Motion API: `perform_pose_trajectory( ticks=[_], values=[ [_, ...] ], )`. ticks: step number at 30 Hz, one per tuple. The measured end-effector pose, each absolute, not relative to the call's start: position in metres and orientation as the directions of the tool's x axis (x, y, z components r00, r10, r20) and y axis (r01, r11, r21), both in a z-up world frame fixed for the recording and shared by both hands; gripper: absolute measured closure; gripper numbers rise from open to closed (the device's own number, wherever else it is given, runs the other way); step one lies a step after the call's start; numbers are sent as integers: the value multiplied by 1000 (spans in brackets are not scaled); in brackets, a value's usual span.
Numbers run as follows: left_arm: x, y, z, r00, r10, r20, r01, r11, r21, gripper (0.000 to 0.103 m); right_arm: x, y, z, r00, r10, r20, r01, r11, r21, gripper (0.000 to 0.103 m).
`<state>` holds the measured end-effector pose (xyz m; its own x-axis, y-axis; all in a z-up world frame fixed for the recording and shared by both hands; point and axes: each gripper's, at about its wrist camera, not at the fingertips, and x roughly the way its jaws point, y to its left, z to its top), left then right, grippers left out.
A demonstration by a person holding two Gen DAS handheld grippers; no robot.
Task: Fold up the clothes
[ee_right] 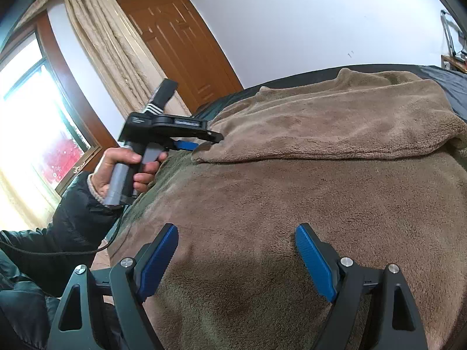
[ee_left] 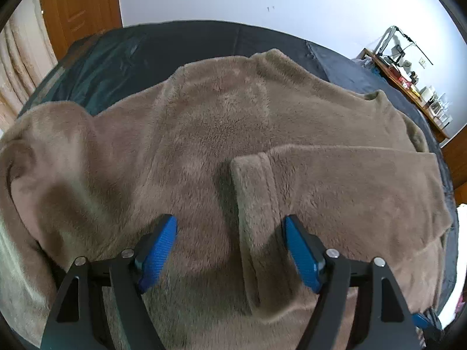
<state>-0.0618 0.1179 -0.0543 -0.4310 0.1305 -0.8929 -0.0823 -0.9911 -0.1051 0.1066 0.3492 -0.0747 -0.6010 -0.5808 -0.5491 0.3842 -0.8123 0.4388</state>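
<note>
A brown fleece sweater (ee_left: 221, 122) lies spread on a dark bedspread (ee_left: 122, 58), with one sleeve (ee_left: 335, 180) folded across its body. The sleeve's cuff (ee_left: 248, 175) lies flat just ahead of my left gripper (ee_left: 230, 227). That gripper is open and hangs low over the fabric, and its blue pads (ee_left: 159, 250) pinch nothing. In the right wrist view the left gripper (ee_right: 189, 145) sits at the cuff's edge (ee_right: 204, 153), held by a hand (ee_right: 122, 169). My right gripper (ee_right: 236, 233) stands open over the sweater's (ee_right: 292, 192) near part, and nothing is between its fingers.
The bedspread's edge (ee_right: 449, 78) shows beyond the sweater. A wooden door (ee_right: 181, 46), a beige curtain (ee_right: 111, 52) and a bright window (ee_right: 32, 122) stand to the left. A cluttered desk (ee_left: 408, 84) lines the far right wall. A black-sleeved arm (ee_right: 73, 221) and a cable (ee_right: 58, 252) are at the bedside.
</note>
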Motion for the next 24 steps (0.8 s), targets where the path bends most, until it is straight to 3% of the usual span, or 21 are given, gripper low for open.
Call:
perform_pose_trajectory(
  ticks=[13, 19, 24],
  values=[
    [-70, 140, -45, -532, -23, -847, -42, -998, 54, 21, 108, 350, -74, -599, -583, -549, 385, -811, 441, 18],
    [-43, 149, -25, -542, 118, -832, -136, -989, -52, 21, 107, 350, -75, -598, -581, -552, 378, -812, 446, 18],
    [-54, 145, -37, -447, 221, -867, -166, -973, -163, 20, 104, 351, -76, -591, -576, -564, 361, -815, 454, 18]
  ],
)
